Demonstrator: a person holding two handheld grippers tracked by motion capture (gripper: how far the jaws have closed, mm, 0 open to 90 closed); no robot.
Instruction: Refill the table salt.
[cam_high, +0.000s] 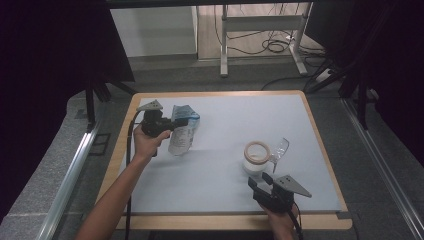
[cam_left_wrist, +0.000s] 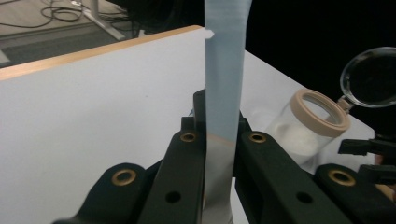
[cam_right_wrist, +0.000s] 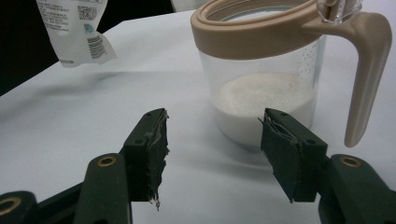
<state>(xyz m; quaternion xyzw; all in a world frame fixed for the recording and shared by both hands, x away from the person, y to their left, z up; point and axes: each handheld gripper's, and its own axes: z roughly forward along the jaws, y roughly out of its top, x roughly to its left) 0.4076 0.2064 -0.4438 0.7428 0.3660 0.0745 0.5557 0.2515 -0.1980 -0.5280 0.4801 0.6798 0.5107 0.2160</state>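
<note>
The left gripper pinches the top edge of a pouch between its jaws, and the pouch hangs long-axis down above the desk, well to the left of the jar. The jar stands open, lid flipped back, just ahead of the right gripper, whose jaws are spread and empty. The pouch must likely travel right to reach the jar's mouth.

black tongs, brass-ringed screw holes, grey three-cornered plates, black cables
</note>
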